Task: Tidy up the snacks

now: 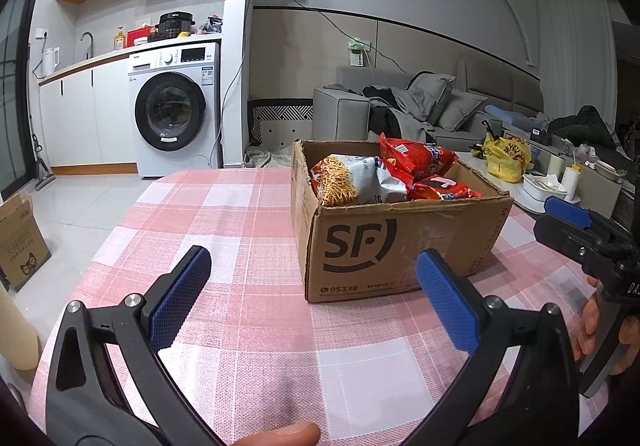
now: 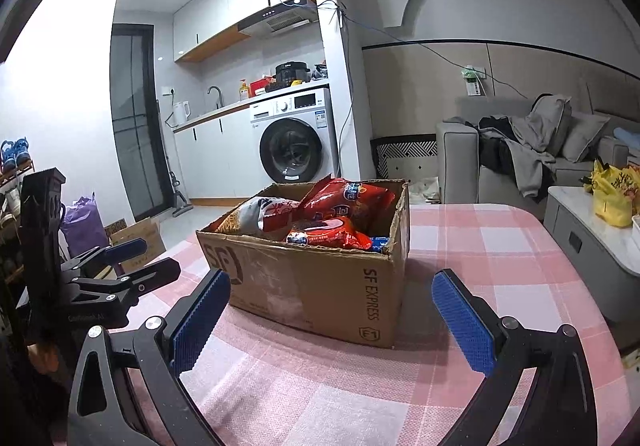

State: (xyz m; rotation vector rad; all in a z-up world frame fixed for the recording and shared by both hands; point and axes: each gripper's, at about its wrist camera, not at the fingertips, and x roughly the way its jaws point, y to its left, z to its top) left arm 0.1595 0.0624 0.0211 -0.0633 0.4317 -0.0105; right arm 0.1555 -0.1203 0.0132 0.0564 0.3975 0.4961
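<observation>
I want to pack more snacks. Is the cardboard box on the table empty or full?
Nearly full: the cardboard box is open on top, and red snack bags rise above its rim.

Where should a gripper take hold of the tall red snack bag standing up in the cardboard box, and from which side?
Judging by its pose, pinch the tall red snack bag at its upper crimped edge, coming from above. That edge rises past the rim of the cardboard box, while box walls and neighbouring packets block its lower part.
</observation>
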